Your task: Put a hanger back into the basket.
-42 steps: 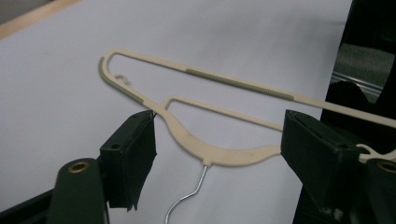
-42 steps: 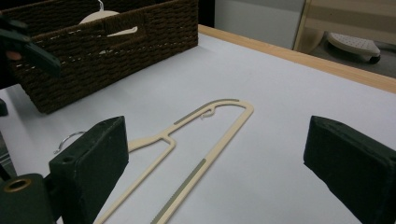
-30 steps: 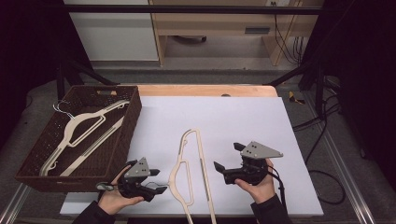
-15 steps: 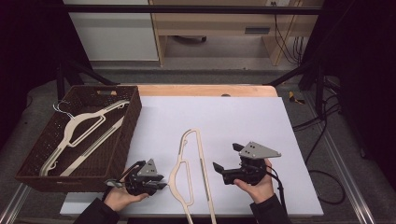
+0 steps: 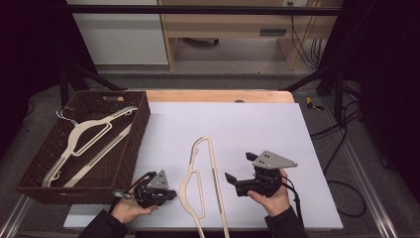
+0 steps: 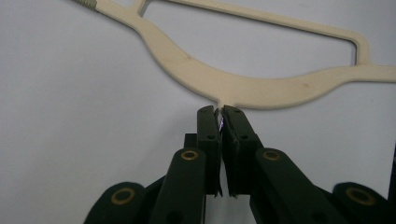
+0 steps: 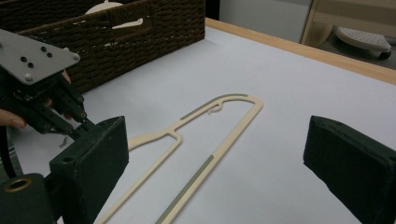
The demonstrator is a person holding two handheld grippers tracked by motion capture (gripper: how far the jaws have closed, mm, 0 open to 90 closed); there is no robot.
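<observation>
Pinching the hook stub of the hanger (image 6: pixel 243 84) flat on the white surface (image 5: pixel 257 124), your left hand-held gripper (image 6: pixel 220 114) has its jaws clamped on it; your right hand-held gripper (image 5: pixel 236 177) hangs just beside, jaws wide apart. Judge the hanger light, stiff and thin; grip its neck. Two hangers: one here, one in the basket (image 5: pixel 141 116).

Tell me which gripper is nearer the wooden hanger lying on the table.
Left. The left gripper is shut on the metal hook at the wooden hanger's neck. The right gripper is open beside the hanger's bar, apart from it.
</observation>
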